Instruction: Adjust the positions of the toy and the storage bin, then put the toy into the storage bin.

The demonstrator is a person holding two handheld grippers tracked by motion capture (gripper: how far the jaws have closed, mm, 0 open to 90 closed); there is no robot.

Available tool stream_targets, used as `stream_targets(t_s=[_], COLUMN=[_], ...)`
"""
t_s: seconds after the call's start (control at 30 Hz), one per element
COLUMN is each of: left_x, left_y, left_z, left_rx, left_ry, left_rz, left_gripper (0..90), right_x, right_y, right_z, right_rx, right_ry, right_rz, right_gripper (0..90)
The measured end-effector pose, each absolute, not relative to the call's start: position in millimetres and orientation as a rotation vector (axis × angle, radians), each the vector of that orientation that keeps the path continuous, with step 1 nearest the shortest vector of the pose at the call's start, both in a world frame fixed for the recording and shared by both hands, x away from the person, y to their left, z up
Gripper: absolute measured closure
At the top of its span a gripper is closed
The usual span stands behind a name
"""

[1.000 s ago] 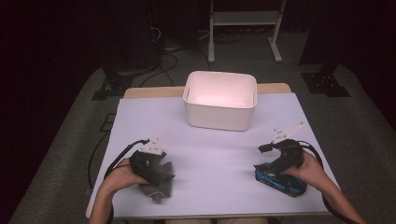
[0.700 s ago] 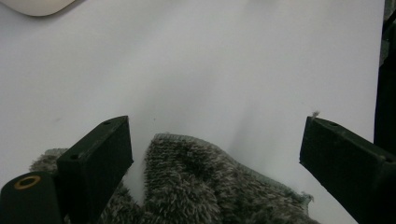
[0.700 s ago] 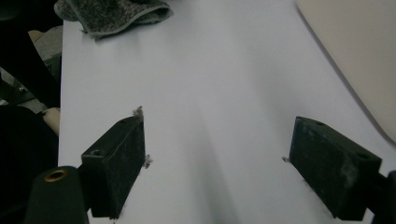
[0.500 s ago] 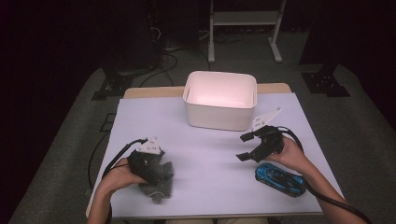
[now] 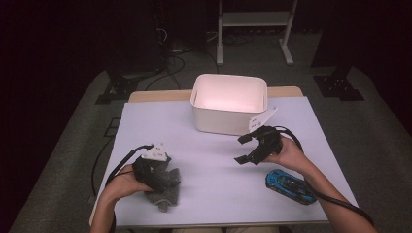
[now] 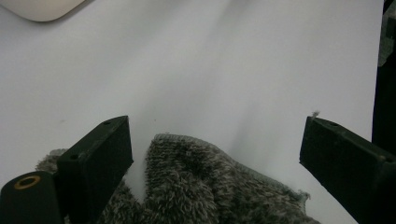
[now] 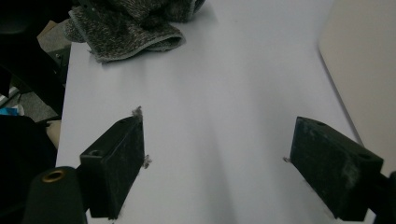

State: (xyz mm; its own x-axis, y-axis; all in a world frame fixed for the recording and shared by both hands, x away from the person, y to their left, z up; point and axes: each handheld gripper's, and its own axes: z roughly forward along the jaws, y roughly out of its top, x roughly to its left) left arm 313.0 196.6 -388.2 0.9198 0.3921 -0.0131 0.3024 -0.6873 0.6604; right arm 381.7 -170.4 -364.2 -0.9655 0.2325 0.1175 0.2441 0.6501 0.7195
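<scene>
A grey fuzzy cloth (image 5: pixel 165 188) lies crumpled at the table's front left; its nap shows between the jaws in the left gripper view (image 6: pixel 205 186). My left gripper (image 5: pixel 156 171) rests over it, jaws wide apart, open. My right gripper (image 5: pixel 244 148) hovers open over bare table just in front of the white bin (image 5: pixel 229 103), pointing left toward the cloth (image 7: pixel 130 28). A blue toy car (image 5: pixel 290 186) lies on the table at the front right, behind the right hand and free of any grip.
The white sheet (image 5: pixel 209 160) covers the table. The bin's wall (image 7: pixel 364 70) stands close on the right in the right gripper view. A cable (image 5: pixel 116 162) trails off the left edge; another runs along the right forearm (image 5: pixel 335 204).
My right gripper has lifted away from the blue toy car and moved left and forward toward the bin, leaving the car on the table. The left gripper stayed on the cloth.
</scene>
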Motion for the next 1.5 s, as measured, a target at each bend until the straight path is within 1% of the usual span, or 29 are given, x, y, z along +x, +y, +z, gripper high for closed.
stream_targets(t_s=[0.27,0.67,1.17,1.5], left_x=[313,313,313,312], left_y=[197,197,197,198], left_z=[-388,-387,-388,-386], left_rx=[2.374,2.368,2.36,2.361], left_ry=[0.489,0.479,0.491,0.481], left_rz=[0.167,0.17,0.167,0.166], left_gripper=[8.8,8.8,8.8,8.8], right_x=[382,383,403,418], right_y=[-164,-156,-137,-128], right_z=[-364,-347,-316,-302], right_rx=[-0.387,-0.344,-0.28,-0.288], right_ry=[-2.84,-2.842,-2.87,-2.891], right_rz=[-1.226,-1.237,-1.243,-1.229], right_gripper=[16.6,16.6,16.5,16.5])
